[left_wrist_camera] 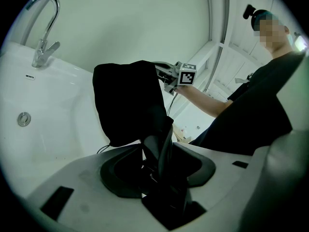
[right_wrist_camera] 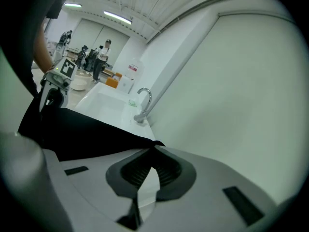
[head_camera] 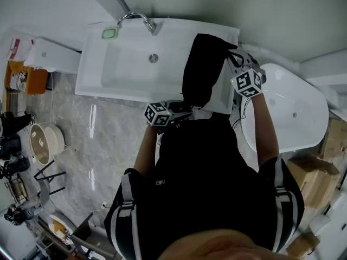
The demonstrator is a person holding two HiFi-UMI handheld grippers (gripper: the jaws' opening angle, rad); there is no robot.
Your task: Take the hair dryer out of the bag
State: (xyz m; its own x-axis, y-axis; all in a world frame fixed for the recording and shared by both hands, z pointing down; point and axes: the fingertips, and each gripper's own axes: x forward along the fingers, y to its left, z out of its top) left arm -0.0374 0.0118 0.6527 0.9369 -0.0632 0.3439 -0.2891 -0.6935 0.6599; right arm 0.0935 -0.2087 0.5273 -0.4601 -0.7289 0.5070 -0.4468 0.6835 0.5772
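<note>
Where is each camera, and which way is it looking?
Head view: on the person's head, facing steeply down at sink and black bag; both arms and shirt show.
Left gripper view: on the left gripper, facing along its fingers, shut on the bag; right arm and chest show.
Right gripper view: on the right gripper, facing along its fingers, shut on the bag's edge; left arm shows.
Shared: all show bag, sink and tap.
</note>
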